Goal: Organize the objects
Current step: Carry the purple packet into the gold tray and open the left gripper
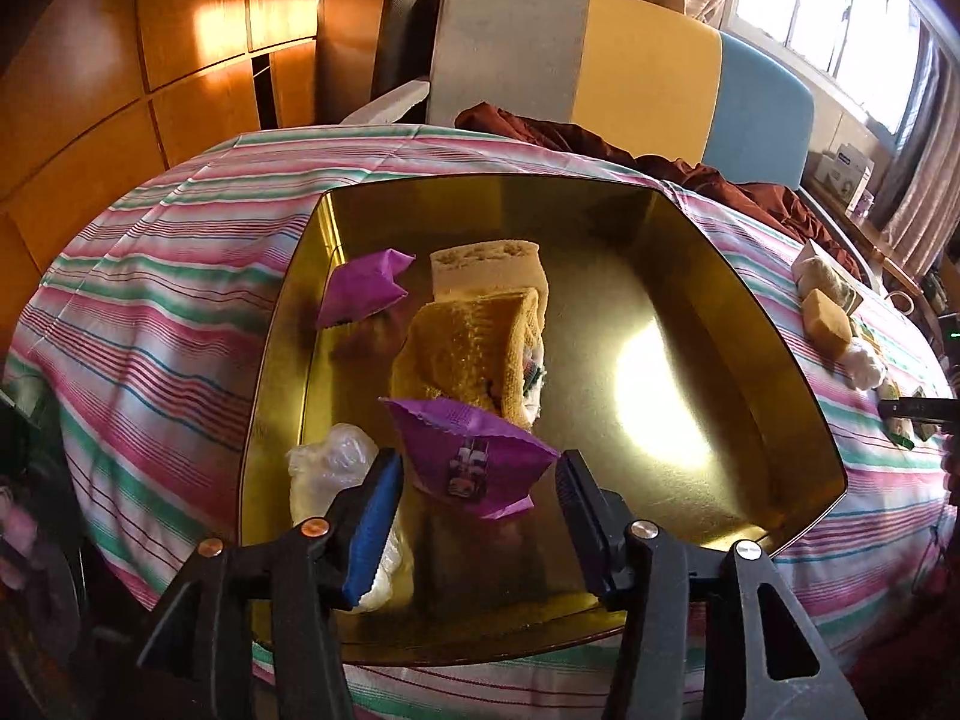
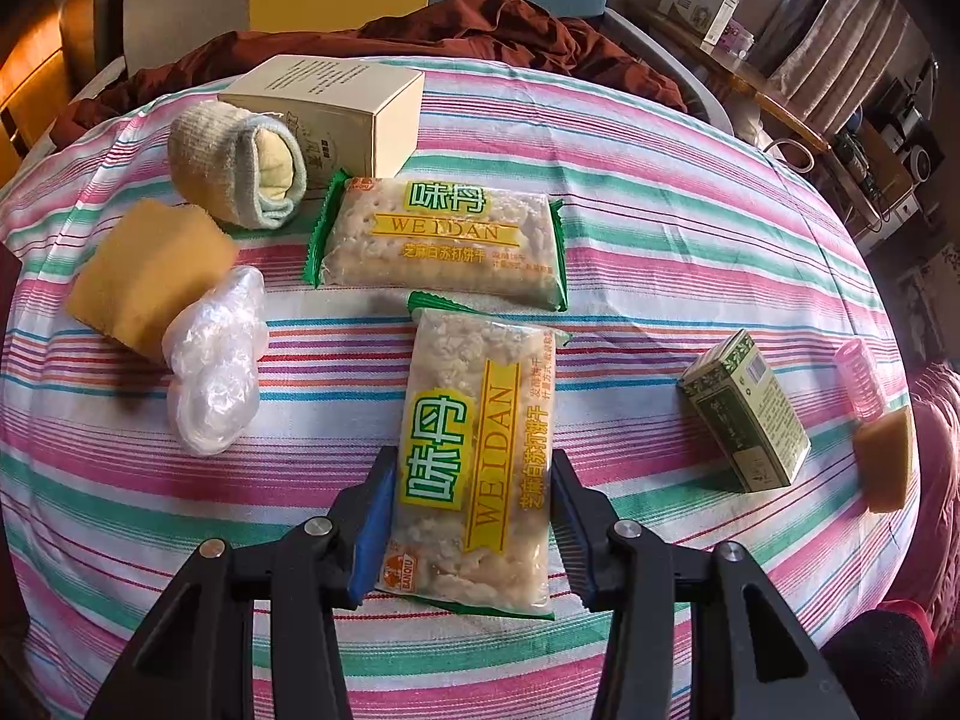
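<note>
While sunlight is glaring off the gold tray [image 1: 750, 324] sitting on the striped cloth [image 2: 660, 192], the left gripper [image 1: 477, 498] is standing released around a purple packet [image 1: 474, 456] over the tray; its contact is hard to judge. The right gripper [image 2: 474, 510] is clenching a cracker packet [image 2: 480, 450], whose near end is partly hidden.
</note>
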Demonstrator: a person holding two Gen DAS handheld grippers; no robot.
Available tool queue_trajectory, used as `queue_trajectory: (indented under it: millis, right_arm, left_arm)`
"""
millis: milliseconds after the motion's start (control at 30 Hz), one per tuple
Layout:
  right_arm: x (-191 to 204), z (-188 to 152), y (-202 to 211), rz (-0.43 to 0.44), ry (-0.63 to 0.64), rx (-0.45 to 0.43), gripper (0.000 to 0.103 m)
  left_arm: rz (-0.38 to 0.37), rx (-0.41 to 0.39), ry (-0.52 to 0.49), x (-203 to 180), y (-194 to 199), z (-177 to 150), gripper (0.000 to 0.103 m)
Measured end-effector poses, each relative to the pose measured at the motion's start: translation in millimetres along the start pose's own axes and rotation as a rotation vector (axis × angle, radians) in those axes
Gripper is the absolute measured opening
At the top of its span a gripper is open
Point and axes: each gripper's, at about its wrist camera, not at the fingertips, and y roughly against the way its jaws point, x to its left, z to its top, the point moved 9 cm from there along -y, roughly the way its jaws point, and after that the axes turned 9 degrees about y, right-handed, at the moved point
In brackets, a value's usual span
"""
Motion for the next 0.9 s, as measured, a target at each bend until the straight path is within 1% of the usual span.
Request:
queue_trajectory:
  millis: [167, 267, 333, 400, 600, 767, 900]
  right_arm:
    - [0.7, 0.6, 0.2, -0.002, 0.001, -0.002, 0.048]
    - [0.8, 0.2, 2.0, 0.002, -0.004, -0.006, 0.048]
    - [3.6, -0.4, 5.0, 0.015, -0.004, -0.014, 0.048]
    - [7.2, -1.0, 7.6, 0.016, 0.003, -0.020, 0.048]
    - [5.7, 1.3, 14.7, 0.029, -0.019, -0.044, 0.048]
    - [6.8, 8.8, 29.1, 0.058, -0.041, -0.109, 0.048]
    - [9.1, 12.7, 36.8, 0.077, -0.045, -0.143, 0.048]
  left_arm:
    - [0.003, -0.047, 0.018, 1.3, 13.1, 7.7, 0.055]
    - [0.004, -0.090, 0.026, -0.5, 26.1, 16.1, 0.059]
    - [-0.002, -0.110, 0.025, -3.2, 33.6, 20.7, 0.060]
    - [-0.005, -0.126, 0.021, -5.3, 40.1, 24.4, 0.063]
    - [-0.025, -0.138, 0.005, -15.5, 49.5, 24.9, 0.063]
    - [-0.037, -0.125, -0.007, -23.8, 48.8, 19.3, 0.064]
    - [-0.042, -0.117, -0.013, -27.7, 46.8, 15.3, 0.064]
